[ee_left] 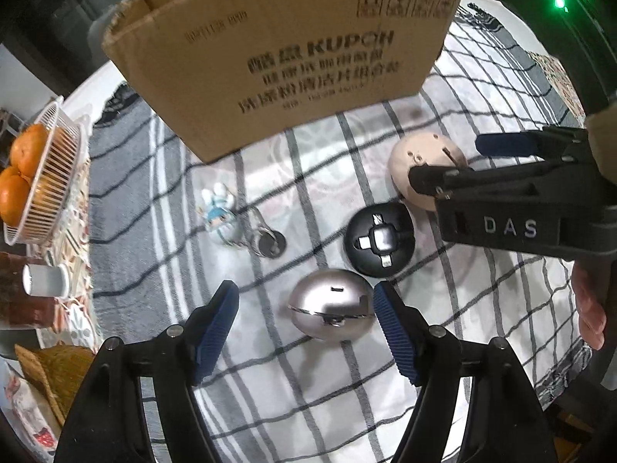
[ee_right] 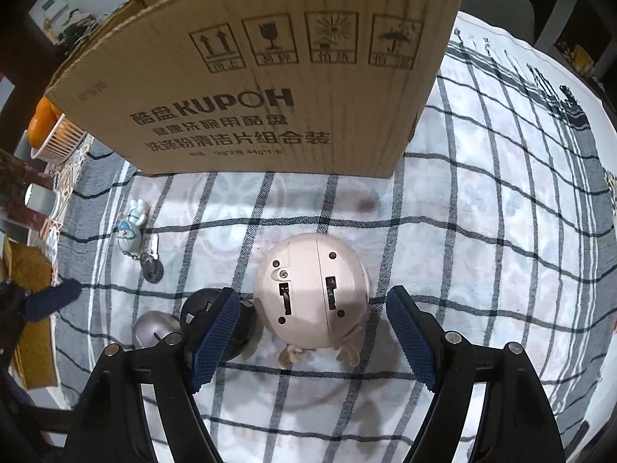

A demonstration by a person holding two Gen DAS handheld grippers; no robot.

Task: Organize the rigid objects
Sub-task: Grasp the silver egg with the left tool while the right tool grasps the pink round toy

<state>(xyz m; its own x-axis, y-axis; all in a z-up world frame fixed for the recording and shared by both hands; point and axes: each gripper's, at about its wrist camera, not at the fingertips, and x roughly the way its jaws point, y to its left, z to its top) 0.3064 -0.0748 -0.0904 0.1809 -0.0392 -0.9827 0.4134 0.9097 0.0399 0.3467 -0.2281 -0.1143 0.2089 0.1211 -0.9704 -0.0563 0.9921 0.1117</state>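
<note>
Three rounded toys lie on the checked cloth in front of a cardboard box (ee_left: 293, 58): a silver one (ee_left: 331, 314), a black one (ee_left: 380, 239) and a cream one (ee_left: 424, 168). My left gripper (ee_left: 306, 303) is open, its jaws on either side of the silver toy without touching it. My right gripper (ee_right: 312, 306) is open around the cream toy (ee_right: 312, 289), which lies underside up. The right gripper also shows in the left wrist view (ee_left: 451, 162), by the cream toy. A small blue-and-white figurine keychain (ee_left: 223, 216) lies to the left.
The box (ee_right: 270, 77) stands open-topped at the back of the cloth (ee_right: 501, 231). A white basket of oranges (ee_left: 42, 177) and a white cup (ee_left: 44, 279) sit at the left table edge. The black toy (ee_right: 216, 316) and silver toy (ee_right: 154, 332) are left of the right gripper.
</note>
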